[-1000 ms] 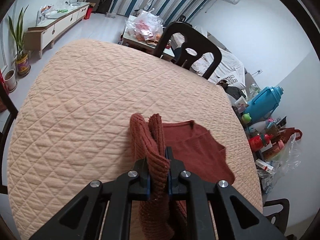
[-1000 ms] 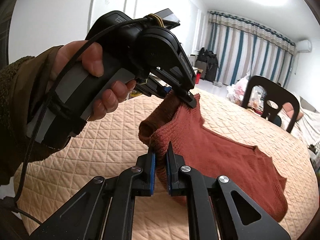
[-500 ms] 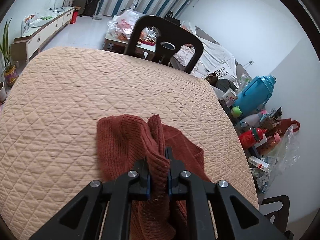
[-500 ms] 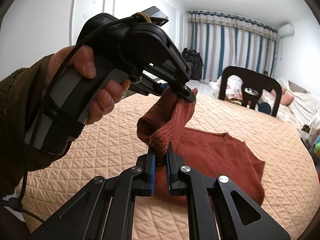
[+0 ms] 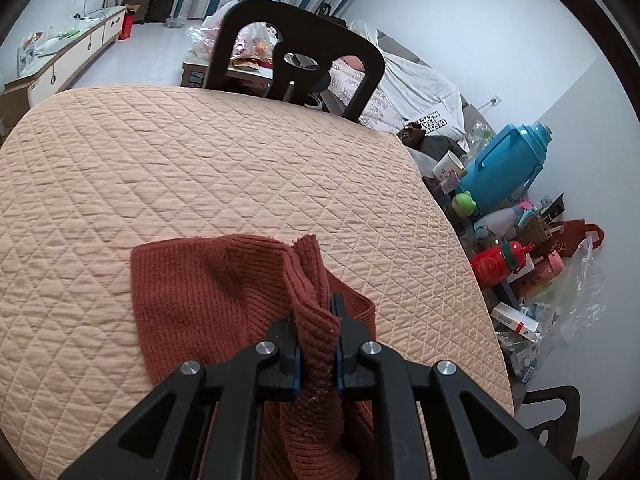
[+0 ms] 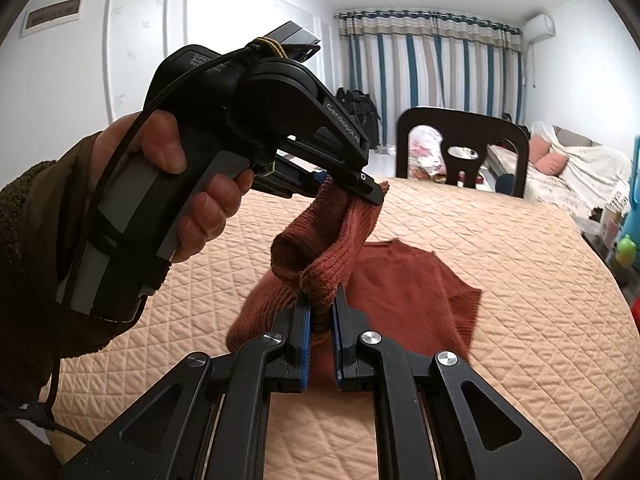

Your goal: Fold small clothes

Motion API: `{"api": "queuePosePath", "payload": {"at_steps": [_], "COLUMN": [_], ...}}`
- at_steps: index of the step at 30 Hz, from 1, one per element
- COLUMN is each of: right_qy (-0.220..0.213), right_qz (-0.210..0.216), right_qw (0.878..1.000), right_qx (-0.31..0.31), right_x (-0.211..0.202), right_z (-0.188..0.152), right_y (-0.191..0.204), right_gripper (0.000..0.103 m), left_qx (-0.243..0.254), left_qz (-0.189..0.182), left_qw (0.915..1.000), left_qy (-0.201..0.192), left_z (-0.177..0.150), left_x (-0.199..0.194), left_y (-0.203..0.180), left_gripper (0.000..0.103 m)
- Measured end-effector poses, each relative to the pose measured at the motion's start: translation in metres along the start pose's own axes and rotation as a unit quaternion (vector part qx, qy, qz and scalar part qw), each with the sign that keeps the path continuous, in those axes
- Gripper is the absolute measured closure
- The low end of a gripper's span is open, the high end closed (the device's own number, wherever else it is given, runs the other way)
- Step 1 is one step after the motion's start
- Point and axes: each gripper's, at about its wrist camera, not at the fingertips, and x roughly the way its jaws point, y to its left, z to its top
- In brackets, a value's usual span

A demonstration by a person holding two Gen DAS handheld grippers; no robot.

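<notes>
My left gripper [image 5: 318, 320] pinches the rust knit garment [image 5: 208, 292]; my right gripper [image 6: 320, 312] pinches another fold. Both lift it above the quilted table [image 5: 200, 152].

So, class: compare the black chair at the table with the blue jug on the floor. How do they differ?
The black chair is dark with cut-outs in its back; the blue jug is bright blue and solid. The chair stands at the far edge of the quilted table; the jug sits among clutter at the wall. Both are untouched by the grippers.
</notes>
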Motion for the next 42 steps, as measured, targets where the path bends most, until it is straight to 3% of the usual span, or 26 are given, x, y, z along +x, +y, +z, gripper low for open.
{"api": "queuePosePath", "payload": {"at_steps": [14,19,22,26,37,42], "right_qy": [0.046,0.058,0.062,0.069,0.082,0.070], "right_qz": [0.010,0.017,0.014,0.009,0.005,-0.025], "right_qw": [0.995,0.993,0.993,0.991,0.984,0.981], "right_qx": [0.086,0.102,0.102,0.118,0.156,0.181], "right_x": [0.012,0.013,0.014,0.016,0.015,0.001], "right_z": [-0.010,-0.014,-0.014,-0.015,-0.021,-0.025], "right_y": [-0.067,-0.074,-0.076,-0.084,-0.094,-0.106], "right_gripper": [0.095,0.094,0.094,0.094,0.092,0.087], "left_qx": [0.007,0.003,0.008,0.008,0.011,0.008], "left_qz": [0.021,0.024,0.025,0.008,0.008,0.018], "left_qw": [0.9991,0.9988,0.9988,0.9995,0.9998,0.9998], "left_qy": [0.037,0.044,0.040,0.030,0.013,-0.004], "left_z": [0.002,0.001,0.002,0.005,-0.002,-0.011], "left_x": [0.053,0.062,0.063,0.059,0.037,0.020], "left_y": [-0.024,-0.023,-0.024,-0.025,-0.014,-0.003], "left_gripper": [0.089,0.089,0.083,0.055,0.049,0.043]}}
